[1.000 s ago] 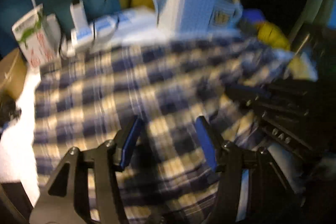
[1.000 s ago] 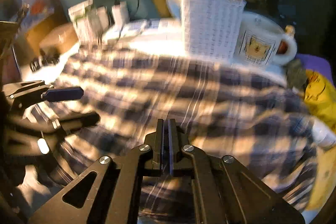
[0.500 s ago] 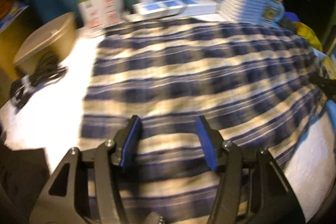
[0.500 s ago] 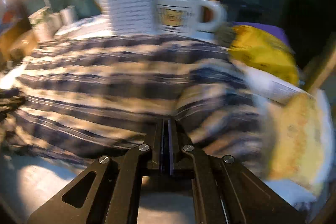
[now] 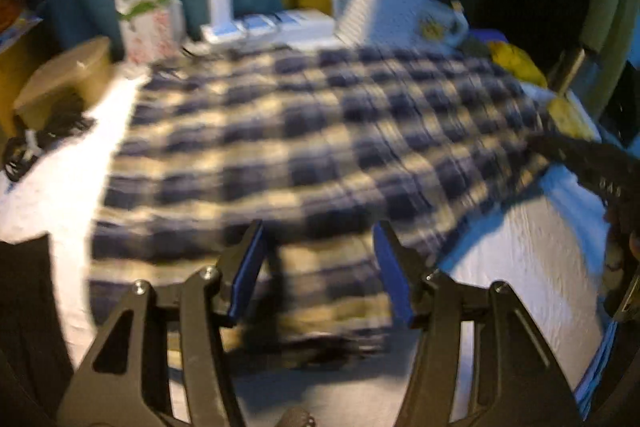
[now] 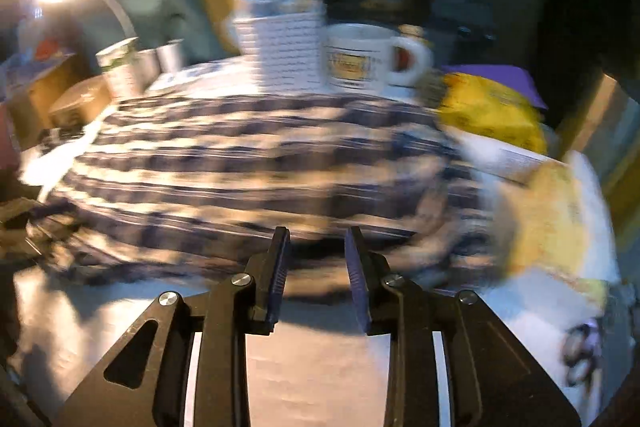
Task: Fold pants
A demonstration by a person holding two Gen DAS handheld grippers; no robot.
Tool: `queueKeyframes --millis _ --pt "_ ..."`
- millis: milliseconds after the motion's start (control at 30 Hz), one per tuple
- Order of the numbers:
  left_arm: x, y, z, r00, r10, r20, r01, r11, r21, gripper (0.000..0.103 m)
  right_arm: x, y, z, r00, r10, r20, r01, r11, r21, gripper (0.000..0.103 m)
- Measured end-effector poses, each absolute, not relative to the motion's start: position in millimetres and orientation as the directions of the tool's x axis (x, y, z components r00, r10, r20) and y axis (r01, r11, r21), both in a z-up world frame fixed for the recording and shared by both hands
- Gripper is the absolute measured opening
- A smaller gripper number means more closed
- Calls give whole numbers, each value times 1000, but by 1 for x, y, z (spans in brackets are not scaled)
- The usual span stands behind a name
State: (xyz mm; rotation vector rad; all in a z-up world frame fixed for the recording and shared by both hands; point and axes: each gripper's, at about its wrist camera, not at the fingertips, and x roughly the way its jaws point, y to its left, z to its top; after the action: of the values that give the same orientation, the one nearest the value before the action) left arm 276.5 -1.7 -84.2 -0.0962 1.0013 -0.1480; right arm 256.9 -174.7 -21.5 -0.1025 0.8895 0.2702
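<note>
The blue and cream plaid pants lie spread flat on the white table, also in the right wrist view. My left gripper is open and empty, its blue pads just over the near edge of the cloth. My right gripper is open and empty, just short of the pants' near edge. Its black body also shows at the right of the left wrist view. Both views are blurred by motion.
Along the back stand a white woven basket, a white mug, a carton and a power strip. A yellow bag lies at the right, a brown box and black cable at the left.
My right gripper has opened and drawn back to the pants' right near edge. My left gripper stayed open and pulled back toward the near edge.
</note>
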Motion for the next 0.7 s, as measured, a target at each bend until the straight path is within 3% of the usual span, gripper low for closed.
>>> queueKeyframes --millis 67,167,367,700 --pt "276 -7 -92 516 -153 -843 60 988 -143 56 261 -138 -30 578 241 -779 -363 932 19 31" --pt "266 -9 -90 531 -136 -836 58 991 -124 56 266 -110 -53 521 199 -830 -405 914 -35 31" --pt "248 3 -89 540 -167 -825 61 985 -159 56 252 -113 -64 500 110 -859 -402 908 -117 31" --pt "229 11 -87 533 -193 -824 60 980 -190 56 219 -150 -64 519 121 -846 -367 926 -92 31"
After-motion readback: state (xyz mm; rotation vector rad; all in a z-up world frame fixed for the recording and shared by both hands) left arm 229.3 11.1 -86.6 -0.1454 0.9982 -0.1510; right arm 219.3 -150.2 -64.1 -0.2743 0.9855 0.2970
